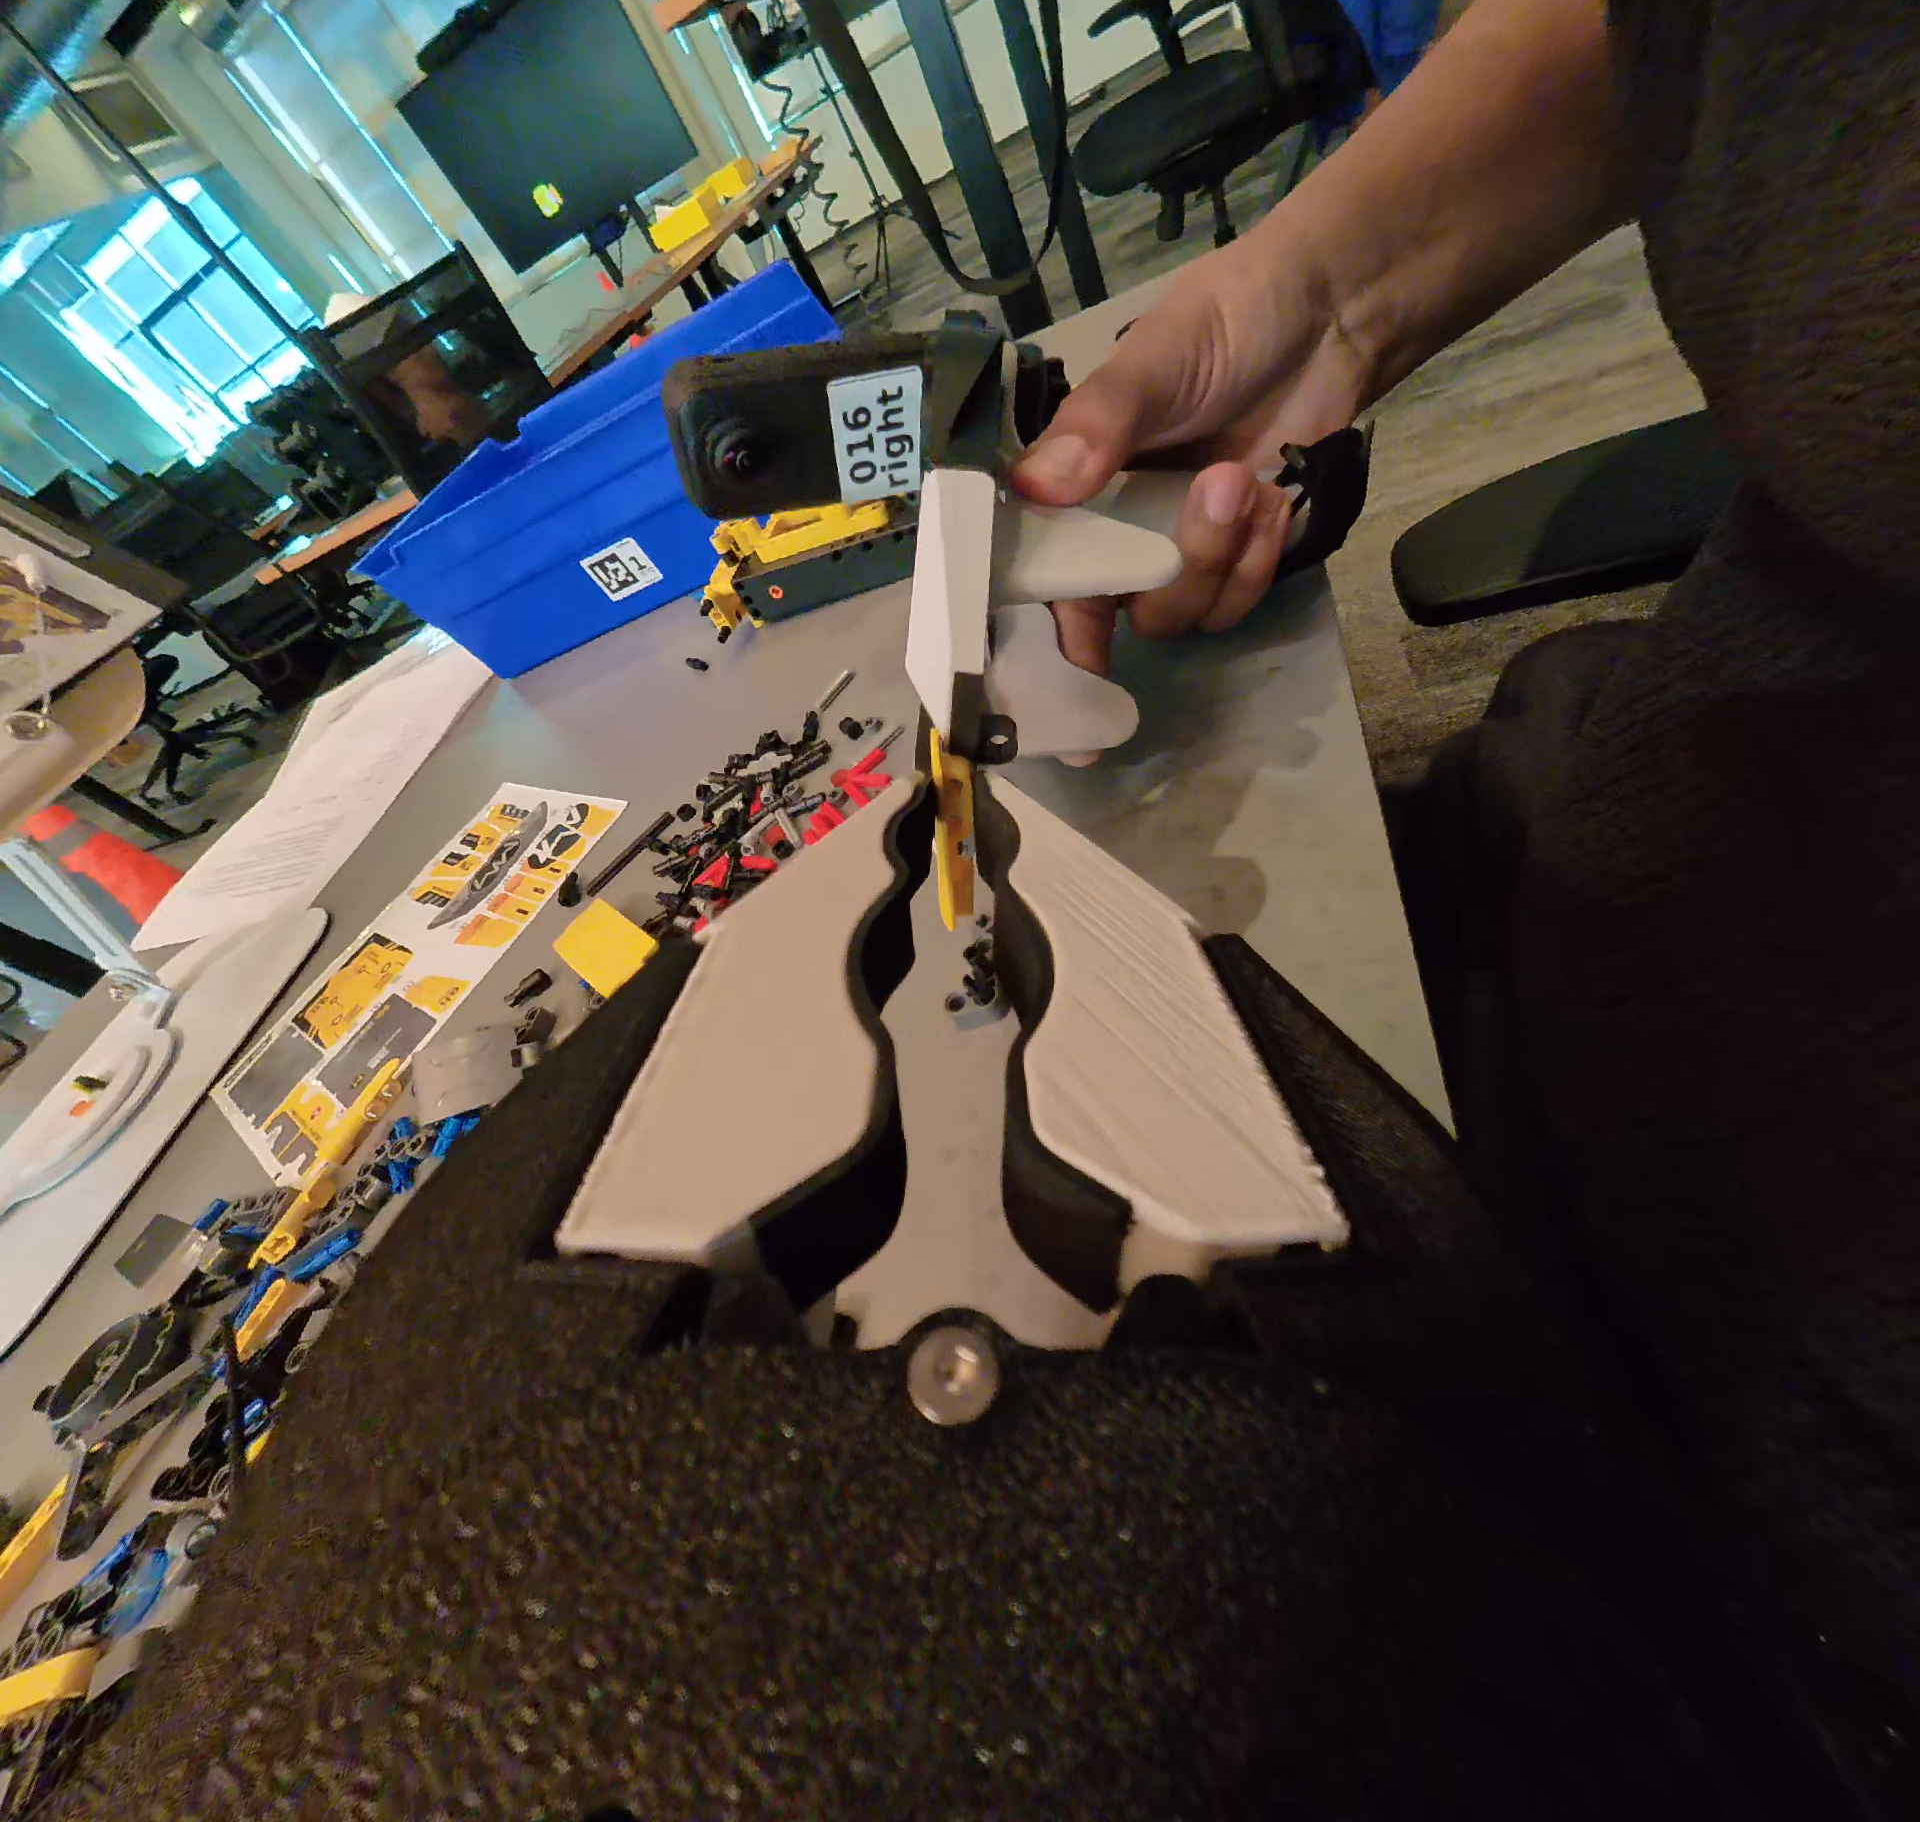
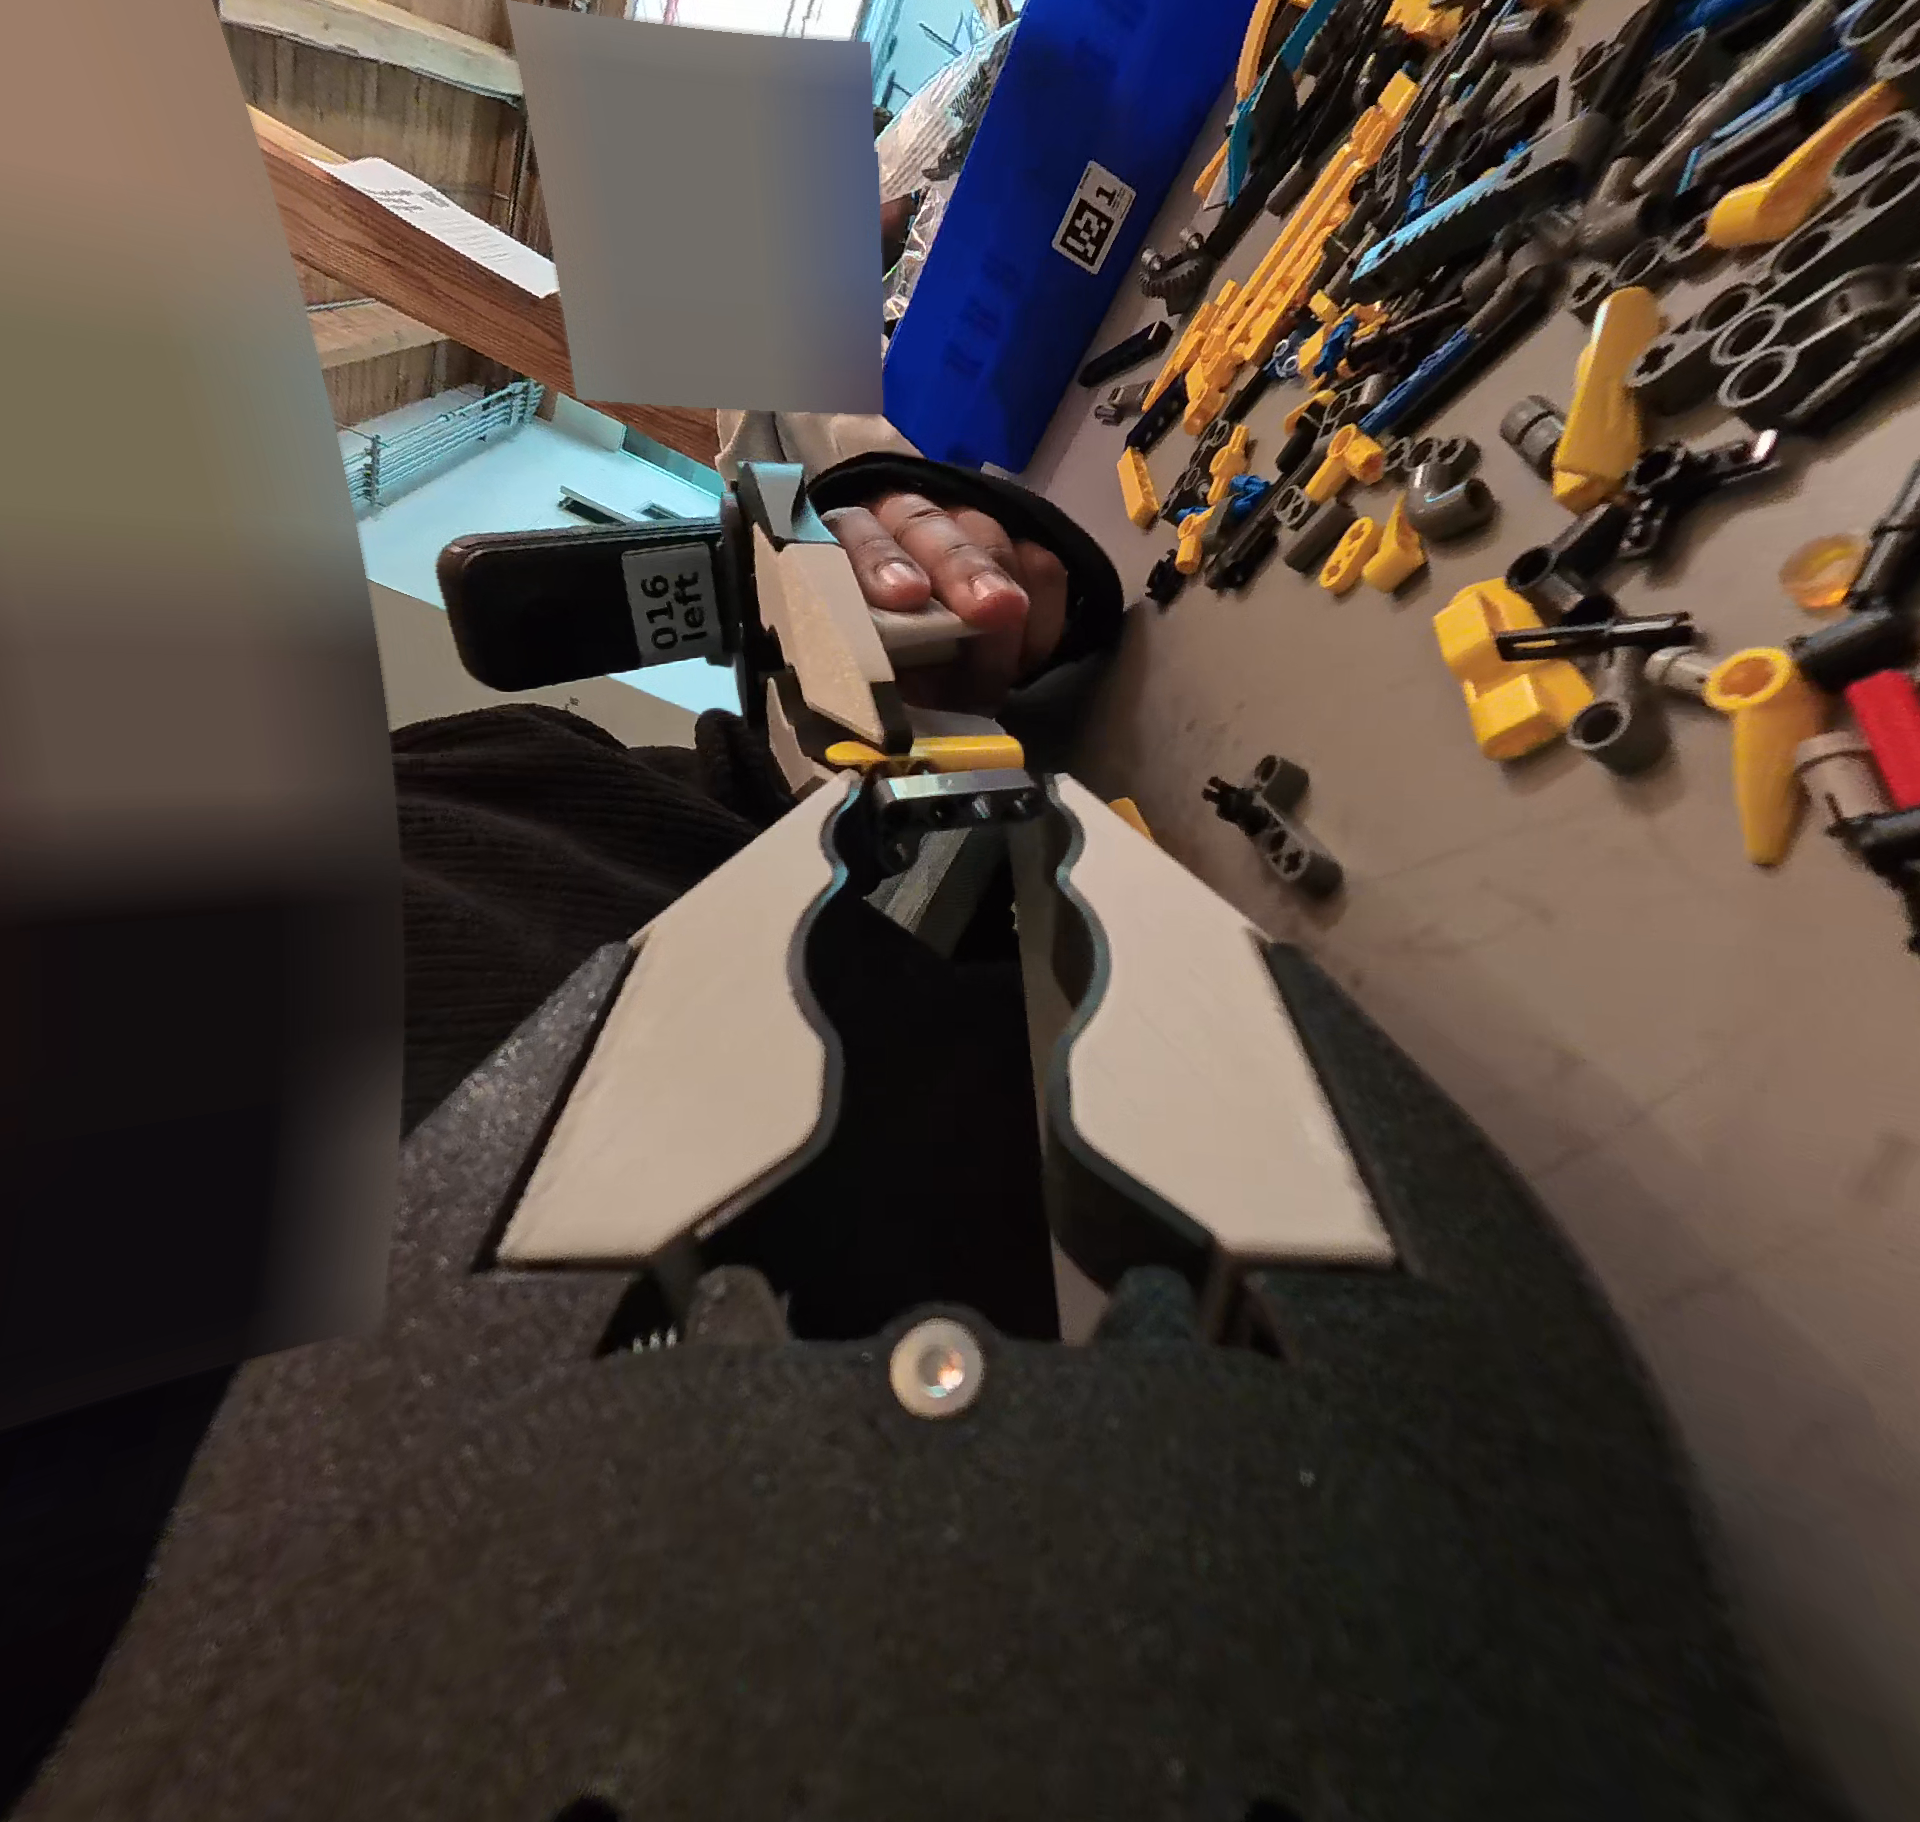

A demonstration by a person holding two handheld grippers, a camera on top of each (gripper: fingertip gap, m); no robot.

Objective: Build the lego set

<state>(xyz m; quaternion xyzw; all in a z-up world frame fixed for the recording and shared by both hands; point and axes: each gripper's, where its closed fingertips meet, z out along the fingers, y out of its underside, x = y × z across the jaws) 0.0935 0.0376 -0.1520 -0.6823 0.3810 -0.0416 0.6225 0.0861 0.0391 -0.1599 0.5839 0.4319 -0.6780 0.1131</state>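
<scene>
Two grippers meet tip to tip above the grey table [image 1: 1226,837]. My left gripper [image 1: 954,827] is clamped on a yellow piece [image 1: 953,853]; my right gripper [image 2: 951,801] pinches a grey beam [image 2: 961,798] just beside it. Only the left view shows the sticker sheet [image 1: 416,951] and red and black pins [image 1: 764,816]; only the right shows the big yellow and blue parts heap [image 2: 1455,245]. Bare tabletop lies near the edge, with the blue bin [image 1: 582,515] beyond.
</scene>
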